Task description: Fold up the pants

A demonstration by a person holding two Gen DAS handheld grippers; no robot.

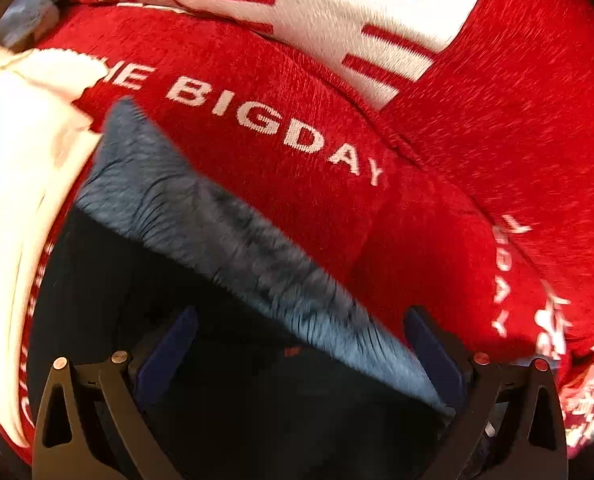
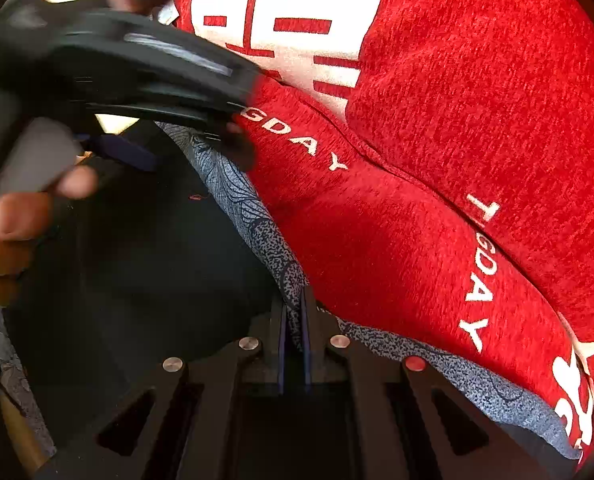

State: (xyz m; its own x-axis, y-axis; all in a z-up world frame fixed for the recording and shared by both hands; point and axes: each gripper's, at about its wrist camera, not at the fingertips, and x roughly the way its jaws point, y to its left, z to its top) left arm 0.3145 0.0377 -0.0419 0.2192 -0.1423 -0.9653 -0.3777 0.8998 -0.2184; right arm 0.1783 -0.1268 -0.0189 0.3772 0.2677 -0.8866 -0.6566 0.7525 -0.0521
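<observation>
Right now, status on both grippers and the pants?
Left gripper open, over the dark pants. Right gripper shut on the pants' patterned grey edge. Red blanket underneath; nothing blocking.

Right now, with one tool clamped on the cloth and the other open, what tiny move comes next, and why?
Probably close the left gripper on the grey patterned hem of the dark pants. Its jaws stand wide apart around that edge, while the right gripper already pinches the same hem on the red blanket. Both ends held, the fold can be lifted.
</observation>
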